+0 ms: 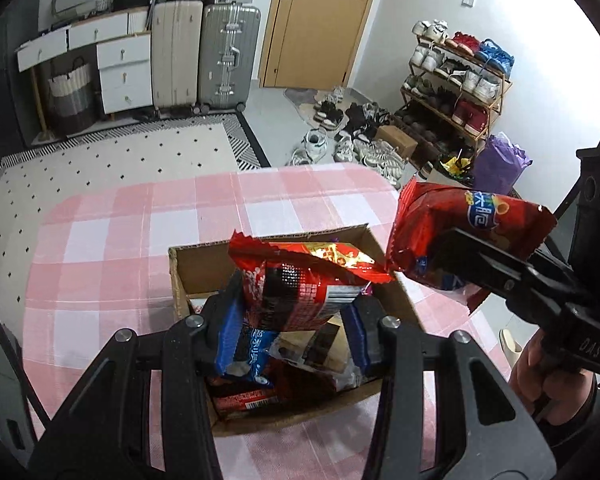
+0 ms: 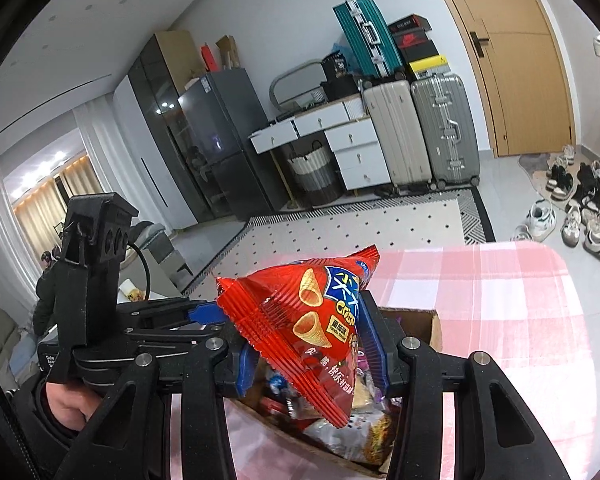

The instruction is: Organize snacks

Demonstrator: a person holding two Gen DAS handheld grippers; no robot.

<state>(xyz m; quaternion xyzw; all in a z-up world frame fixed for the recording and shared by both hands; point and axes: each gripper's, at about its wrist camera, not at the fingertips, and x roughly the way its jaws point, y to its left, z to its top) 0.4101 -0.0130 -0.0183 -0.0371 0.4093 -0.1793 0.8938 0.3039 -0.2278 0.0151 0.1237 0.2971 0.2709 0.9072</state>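
Snacks: step in hand reads as loading packets into the cardboard box (image 1: pixel 188 268) on the pink-checked bench (image 1: pixel 112 240). Left wrist view: left tool (image 1: pixel 296 308) clamped on a red snack packet (image 1: pixel 300 284), held just above the open box, directly ahead of the fingers; more packets lie in the box below. To the tool's right, right tool (image 1: pixel 460 256) clamped on a red crisp bag (image 1: pixel 452 220), held in air beyond the box's right wall. Right wrist view: right tool (image 2: pixel 312 344) grips crisp bag (image 2: pixel 312 320); box (image 2: pixel 428 324) ahead and below, already fairly full. Judgement: next move is lower and release over a gap, one tool at a time, since the two are close. Bare bench lies beyond the box's far wall, with its edge further ahead.
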